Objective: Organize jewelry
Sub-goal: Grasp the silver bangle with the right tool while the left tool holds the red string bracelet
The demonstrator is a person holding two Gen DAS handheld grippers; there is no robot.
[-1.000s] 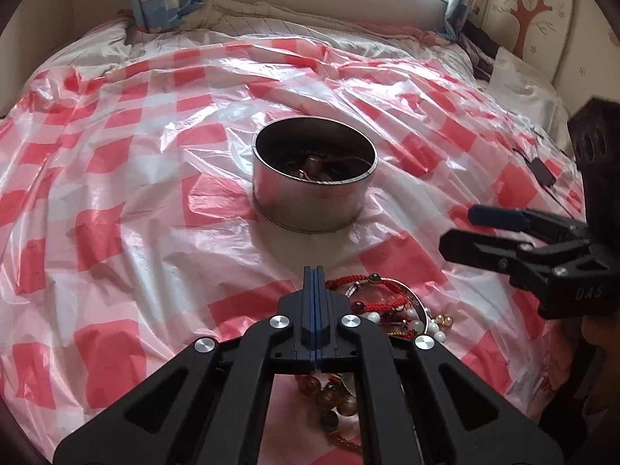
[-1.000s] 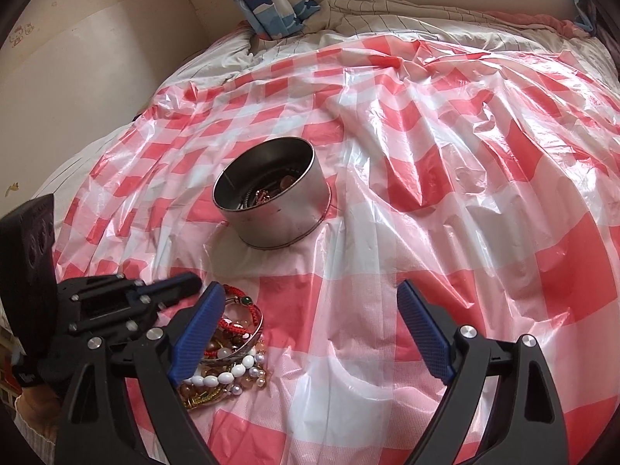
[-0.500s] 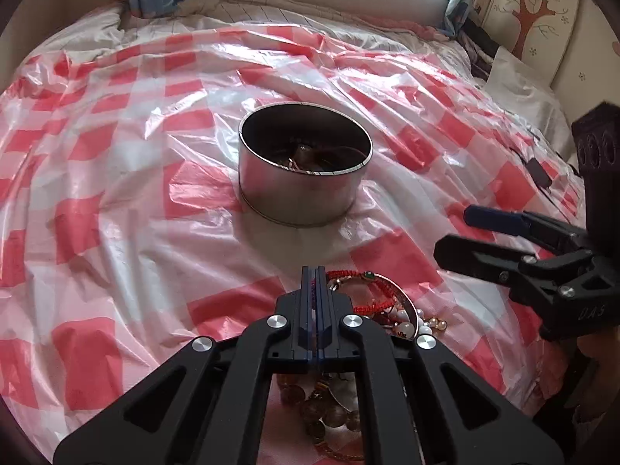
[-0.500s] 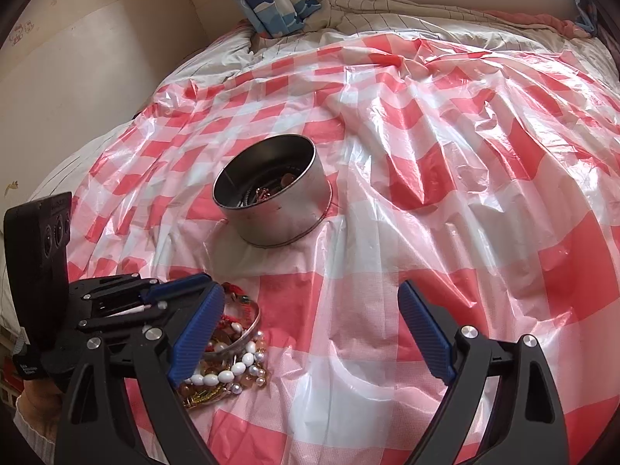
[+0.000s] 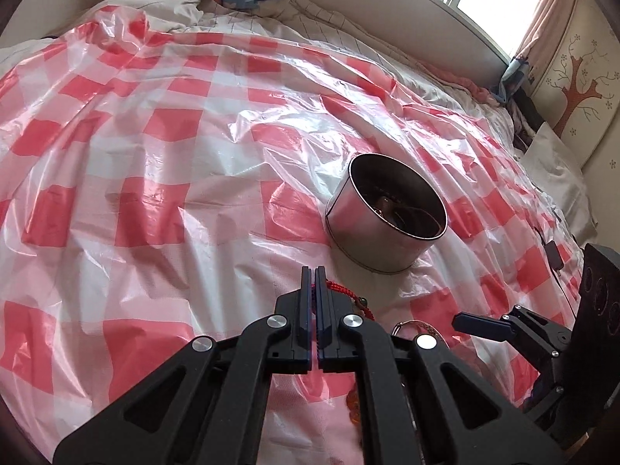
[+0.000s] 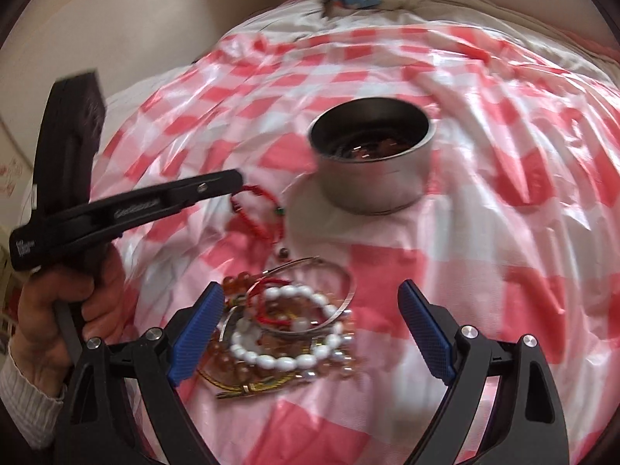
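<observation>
The left gripper [image 6: 236, 180], fingers clamped on a red braided cord bracelet [image 6: 263, 213], hangs just beside the round steel tin [image 6: 372, 162]. The right gripper [image 6: 310, 333] is spread wide above the bead pile [image 6: 286, 333]. Best to carry the bracelet fully over the tin's rim before releasing.

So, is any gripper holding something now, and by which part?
The left gripper has its jaws shut on the red cord bracelet, pinching one end of its loop. The right gripper is open, holding nothing.
</observation>
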